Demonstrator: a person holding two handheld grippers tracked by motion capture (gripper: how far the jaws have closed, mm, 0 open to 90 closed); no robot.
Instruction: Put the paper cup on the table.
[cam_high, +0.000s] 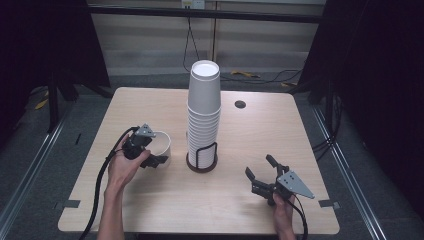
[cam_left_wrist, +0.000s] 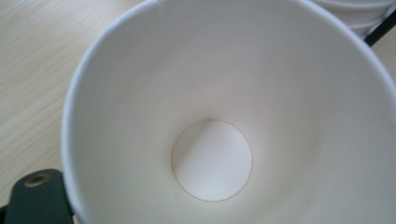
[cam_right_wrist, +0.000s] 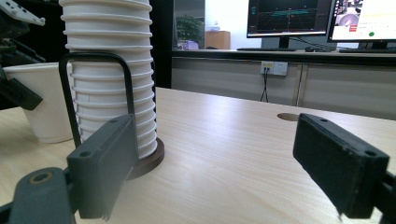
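A tall stack of white paper cups (cam_high: 204, 107) stands mid-table in a black wire holder on a dark round base (cam_high: 202, 165). To its left a single white paper cup (cam_high: 162, 145) stands upright on the table. My left gripper (cam_high: 157, 151) is astride it from above, shut on it. The left gripper view looks down into the cup (cam_left_wrist: 212, 161), with one finger (cam_left_wrist: 37, 198) against its outer wall. My right gripper (cam_high: 259, 166) hovers open at the front right, nothing between its fingers. The right gripper (cam_right_wrist: 210, 158) points at the stack (cam_right_wrist: 112, 70).
The wooden table (cam_high: 150, 200) has a small round hole (cam_high: 240, 104) at the back right. Cables trail from both grippers off the front edge. Dark curtains and floor rails flank the table. Monitors (cam_right_wrist: 289, 18) stand far behind.
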